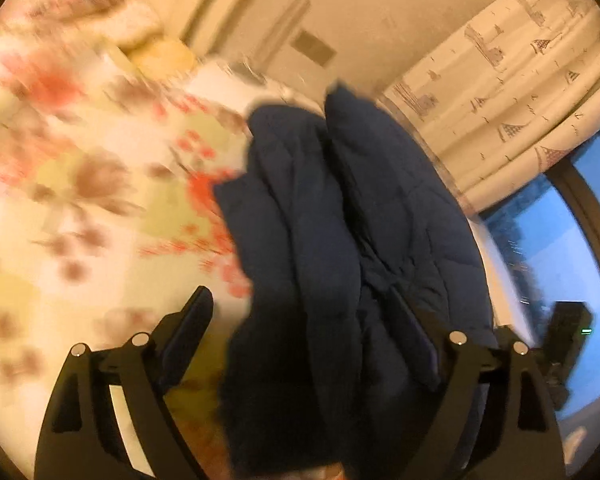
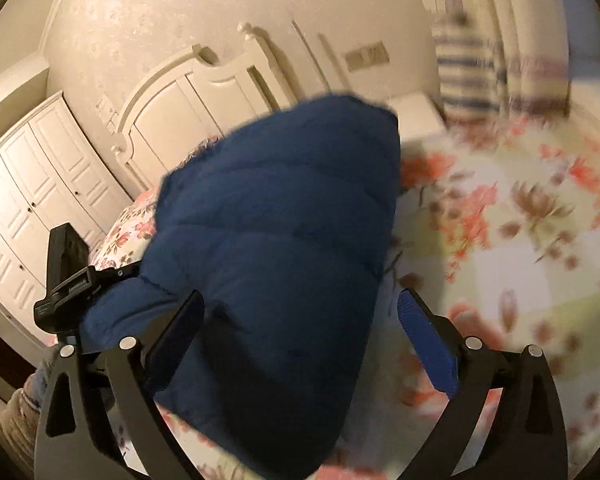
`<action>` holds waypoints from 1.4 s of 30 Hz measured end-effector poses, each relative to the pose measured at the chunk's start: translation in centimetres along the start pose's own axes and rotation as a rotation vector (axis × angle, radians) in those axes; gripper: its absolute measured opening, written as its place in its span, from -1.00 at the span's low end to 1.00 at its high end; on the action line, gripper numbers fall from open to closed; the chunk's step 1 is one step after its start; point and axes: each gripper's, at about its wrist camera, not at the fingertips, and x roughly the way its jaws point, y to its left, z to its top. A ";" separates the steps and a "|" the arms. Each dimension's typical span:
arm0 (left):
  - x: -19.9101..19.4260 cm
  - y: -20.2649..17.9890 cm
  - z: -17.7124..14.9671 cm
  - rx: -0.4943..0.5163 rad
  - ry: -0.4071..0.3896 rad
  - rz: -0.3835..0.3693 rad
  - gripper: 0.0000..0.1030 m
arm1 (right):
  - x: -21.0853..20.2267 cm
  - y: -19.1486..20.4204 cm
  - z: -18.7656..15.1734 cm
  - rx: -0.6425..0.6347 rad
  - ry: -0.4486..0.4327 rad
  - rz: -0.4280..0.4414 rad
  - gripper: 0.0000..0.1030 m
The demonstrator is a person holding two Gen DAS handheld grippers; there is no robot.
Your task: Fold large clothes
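A dark navy quilted jacket (image 1: 320, 240) lies bunched on a floral bedsheet (image 1: 100, 200). In the left wrist view it runs up between the wide-apart fingers of my left gripper (image 1: 312, 328), and its folds cover the right finger. In the right wrist view the same jacket (image 2: 276, 264) fills the middle as a puffy mound. My right gripper (image 2: 300, 320) is open around its lower part, with the blue pad of the right finger (image 2: 424, 344) clear of the cloth. The other gripper (image 2: 66, 272) shows at the left edge of the jacket.
A white headboard (image 2: 188, 96) and white wardrobe (image 2: 28, 208) stand behind the bed. A patterned curtain (image 1: 512, 92) and window (image 1: 548, 248) are on the left wrist view's right. A striped garment (image 2: 464, 76) hangs at the back. Pillows (image 1: 140, 36) lie far left.
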 end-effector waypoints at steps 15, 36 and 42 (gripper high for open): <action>-19.2 -20.4 -6.2 0.440 -0.479 0.490 0.96 | -16.7 14.3 1.5 -0.272 -0.259 -0.348 0.90; -22.6 -20.7 -11.4 0.426 -0.482 0.439 0.96 | -18.5 17.8 -4.8 -0.339 -0.209 -0.305 0.90; -22.3 -20.7 -11.7 0.431 -0.474 0.440 0.96 | -18.4 17.3 -5.0 -0.331 -0.200 -0.300 0.90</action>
